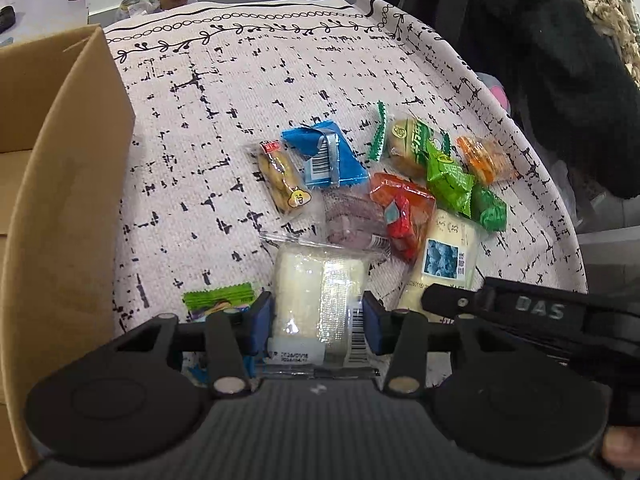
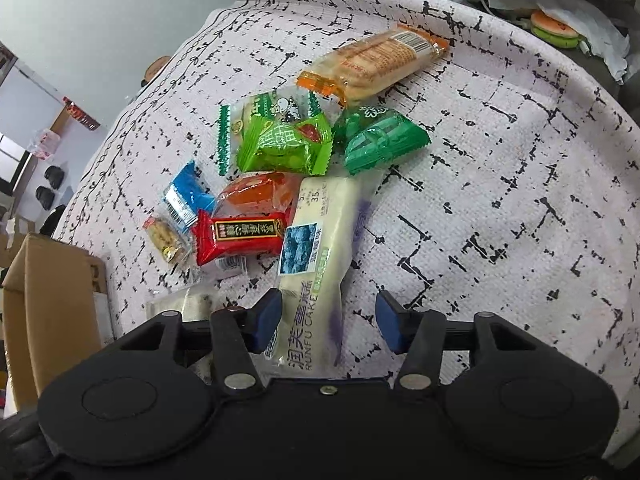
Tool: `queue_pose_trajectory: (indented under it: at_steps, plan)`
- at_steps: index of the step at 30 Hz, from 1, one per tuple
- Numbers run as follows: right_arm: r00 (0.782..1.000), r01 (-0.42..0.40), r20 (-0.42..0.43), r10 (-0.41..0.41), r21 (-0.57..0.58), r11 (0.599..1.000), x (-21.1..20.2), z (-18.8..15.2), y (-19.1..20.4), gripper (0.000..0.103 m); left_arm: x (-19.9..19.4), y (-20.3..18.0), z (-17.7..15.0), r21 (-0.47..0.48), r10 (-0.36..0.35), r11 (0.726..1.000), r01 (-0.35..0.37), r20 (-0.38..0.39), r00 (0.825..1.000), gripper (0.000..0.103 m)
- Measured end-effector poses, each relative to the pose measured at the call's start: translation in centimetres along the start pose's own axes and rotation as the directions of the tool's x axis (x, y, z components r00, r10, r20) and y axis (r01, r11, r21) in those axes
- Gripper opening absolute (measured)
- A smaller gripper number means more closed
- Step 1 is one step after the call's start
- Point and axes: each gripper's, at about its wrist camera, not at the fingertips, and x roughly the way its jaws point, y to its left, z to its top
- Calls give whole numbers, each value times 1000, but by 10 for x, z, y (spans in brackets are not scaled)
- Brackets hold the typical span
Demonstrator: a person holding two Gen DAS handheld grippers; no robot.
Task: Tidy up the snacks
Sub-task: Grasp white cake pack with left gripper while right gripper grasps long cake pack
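Here the left gripper [image 1: 318, 322] has its blue pads pressed on a clear-wrapped white cake [image 1: 316, 296], beside a cardboard box [image 1: 68, 184]. The right gripper [image 2: 328, 322] stands part open around a long cream cake packet [image 2: 316, 248], one pad touching. Crinkly snack wrappers [image 2: 284, 144] crowd the woven, black-flecked cloth [image 2: 500, 208] covering the bench.

Black-flecked white cloth [image 1: 280, 92]; blue wrapper [image 1: 324, 152]
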Motion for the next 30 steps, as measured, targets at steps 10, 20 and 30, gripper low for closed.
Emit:
queue_pose_trajectory:
  at_steps: [10,20,30]
  plan:
    - [999,36,40,-33,-63,997,4,-5,7,29,-1,8,-2,-29,25,999,-24,13,1000,45]
    - [993,1,115,4,-48,999,-36,-16,-4,24,-18,-8,-8,-8,34,999,-33,27,999,45]
    - [975,-87,200,95,-48,995,-71,-17,0,23,-56,-21,-5,18,47,999,-48,87,995,45]
